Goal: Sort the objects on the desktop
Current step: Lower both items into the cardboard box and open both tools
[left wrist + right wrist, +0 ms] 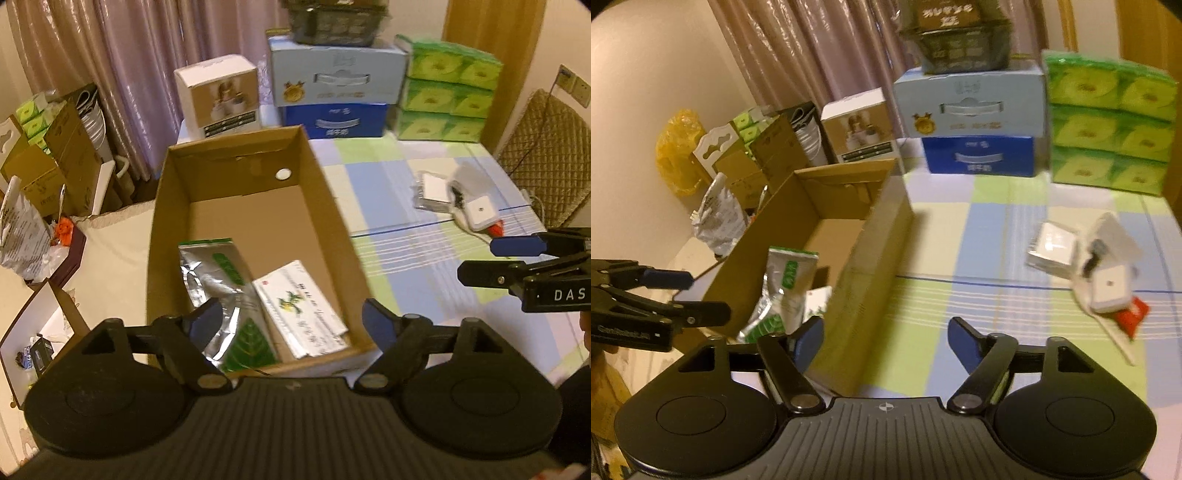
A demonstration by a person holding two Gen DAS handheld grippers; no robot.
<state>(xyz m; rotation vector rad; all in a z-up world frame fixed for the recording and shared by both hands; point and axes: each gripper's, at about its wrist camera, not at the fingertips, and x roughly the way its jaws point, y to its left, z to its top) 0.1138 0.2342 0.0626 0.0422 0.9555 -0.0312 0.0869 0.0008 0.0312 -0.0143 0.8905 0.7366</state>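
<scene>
So, I judge the sorting partly done: a crinkled silver foil pouch (218,295) and a flat white packet (303,314) lie inside the cardboard box (332,206). Right of the box, a heap of small white items (1082,266) waits on the checked cloth. My left gripper (291,325) and right gripper (886,343) are both released, grasping nothing.

Pale mauve curtains (110,74) hang behind the checked tablecloth (424,266), beside a cream wall (646,92), in warm light.
</scene>
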